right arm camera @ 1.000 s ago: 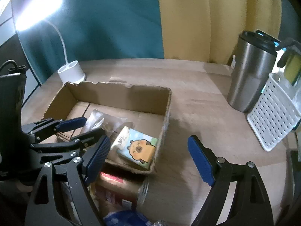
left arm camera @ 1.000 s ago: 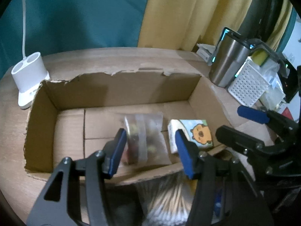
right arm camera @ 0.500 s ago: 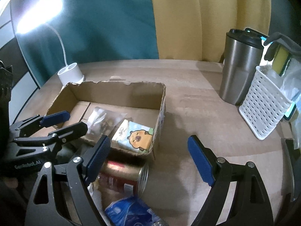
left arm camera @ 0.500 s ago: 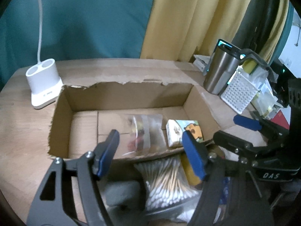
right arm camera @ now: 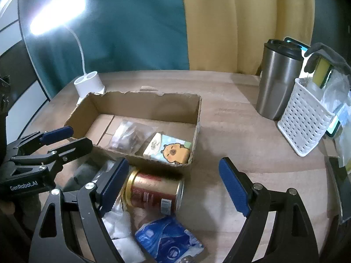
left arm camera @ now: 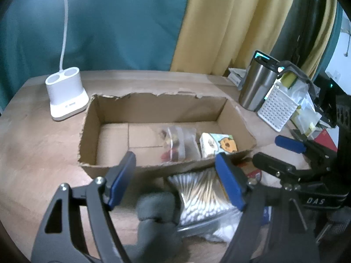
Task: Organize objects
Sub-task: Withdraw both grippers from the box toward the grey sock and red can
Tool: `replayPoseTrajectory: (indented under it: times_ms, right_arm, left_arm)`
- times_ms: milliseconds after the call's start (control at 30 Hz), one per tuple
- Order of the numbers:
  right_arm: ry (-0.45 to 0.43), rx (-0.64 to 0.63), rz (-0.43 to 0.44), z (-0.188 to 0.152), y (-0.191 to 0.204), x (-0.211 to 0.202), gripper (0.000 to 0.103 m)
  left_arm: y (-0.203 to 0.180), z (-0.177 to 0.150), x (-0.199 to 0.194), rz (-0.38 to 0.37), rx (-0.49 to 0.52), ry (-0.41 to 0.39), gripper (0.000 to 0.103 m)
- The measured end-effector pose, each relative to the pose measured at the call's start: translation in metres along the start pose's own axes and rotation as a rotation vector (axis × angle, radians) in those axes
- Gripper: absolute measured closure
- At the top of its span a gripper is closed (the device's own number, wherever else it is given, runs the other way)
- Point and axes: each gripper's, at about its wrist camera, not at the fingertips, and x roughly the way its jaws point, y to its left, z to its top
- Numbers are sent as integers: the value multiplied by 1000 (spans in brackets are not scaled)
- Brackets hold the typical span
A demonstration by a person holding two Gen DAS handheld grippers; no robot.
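— So what's on the wooden table (right arm camera: pixel 230 118)?
— Cardboard box (left arm camera: pixel 153 109) before teal and yellow curtains (right arm camera: pixel 197 22); a clear bag (left arm camera: pixel 179 142) and tissue pack (left arm camera: pixel 219 144) lie inside.
— The grippers?
— Left gripper (left arm camera: pixel 175 180) tilts down over cotton swabs (left arm camera: pixel 201 195), jaws just opened, empty. Right gripper (right arm camera: pixel 173 182) gapes wide above a can (right arm camera: pixel 153 194).

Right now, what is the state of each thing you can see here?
cardboard box: open top, back rim torn
clear snack bag: lying inside the box
tissue pack: lying inside the box
red can: on its side, outside the box
steel tumbler: upright, lid on
lamp: lit
left gripper: jaws open, just widened, holding nothing
right gripper: jaws open, holding nothing
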Motion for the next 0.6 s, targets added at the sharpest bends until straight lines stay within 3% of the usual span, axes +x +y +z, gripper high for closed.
replayPoseTrajectory:
  times_ms: [600]
  right_arm:
    - [23,-8,-1,-13,13,-2,16]
  left_arm:
    - [11,-14,-12,6,-15,3,26]
